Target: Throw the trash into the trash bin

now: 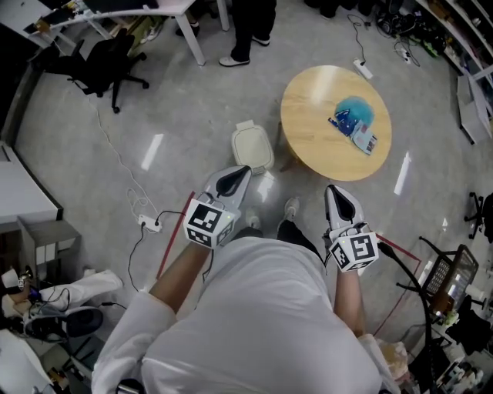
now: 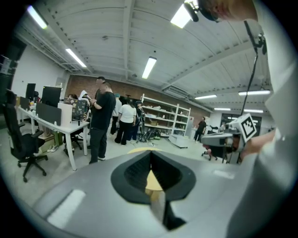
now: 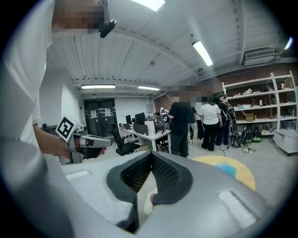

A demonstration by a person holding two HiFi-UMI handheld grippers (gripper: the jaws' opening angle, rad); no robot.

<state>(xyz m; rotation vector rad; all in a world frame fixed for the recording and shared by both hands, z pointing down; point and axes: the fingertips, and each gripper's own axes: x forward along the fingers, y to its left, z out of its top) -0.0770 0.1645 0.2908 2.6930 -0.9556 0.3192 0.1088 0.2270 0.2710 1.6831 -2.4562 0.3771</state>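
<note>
A round wooden table (image 1: 308,131) stands ahead on the right, and the trash lies on it: a crumpled blue piece (image 1: 356,112) and a small printed packet (image 1: 363,140). The white lidded trash bin (image 1: 253,146) sits on the floor just left of the table. My left gripper (image 1: 239,174) is held near the body, short of the bin, jaws shut and empty. My right gripper (image 1: 337,194) is also shut and empty, short of the table's near edge. The right gripper view shows the table (image 3: 244,175) and the blue trash (image 3: 227,168) past the shut jaws.
Several people stand by a white desk (image 1: 154,9) at the far side. A black office chair (image 1: 104,65) is far left. A cable and power strip (image 1: 149,223) lie on the floor to my left, beside red floor tape (image 1: 171,235). Racks and clutter (image 1: 451,292) crowd the right.
</note>
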